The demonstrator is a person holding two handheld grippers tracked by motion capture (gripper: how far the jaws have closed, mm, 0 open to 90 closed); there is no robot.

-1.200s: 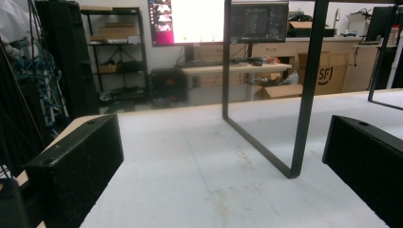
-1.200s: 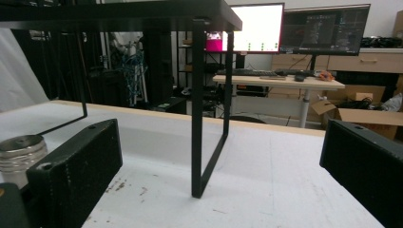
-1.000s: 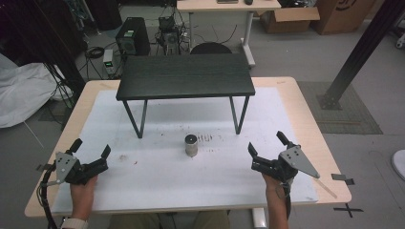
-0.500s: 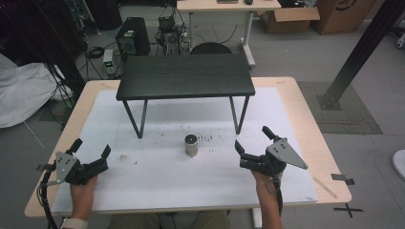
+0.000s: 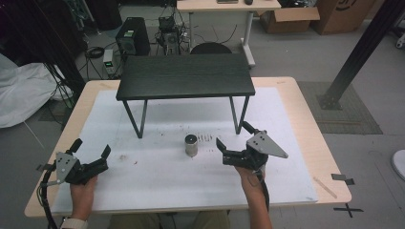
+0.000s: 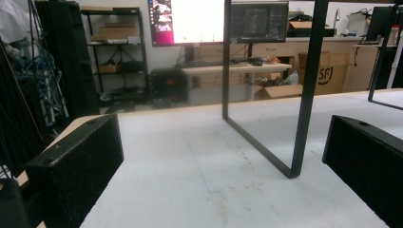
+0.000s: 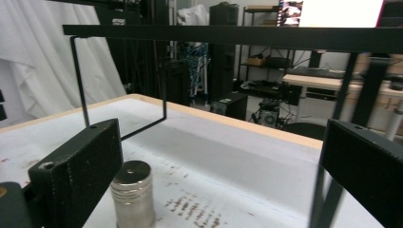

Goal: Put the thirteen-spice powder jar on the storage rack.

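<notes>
Right hand-held gripper jaws apart, metal cylinder near at its 9 o'clock. Left hand-held gripper jaws apart near desk edge.

We see a small metal cylinder standing upright on the white mat that covers the table, near the mat's middle and a little closer to the table's near edge than to its far edge. It is silvery grey, with a flat top that has a small dimple at its centre and a groove running around the body near the top. It stands in front of the small black table, just beside some dark smudges on the mat.
</notes>
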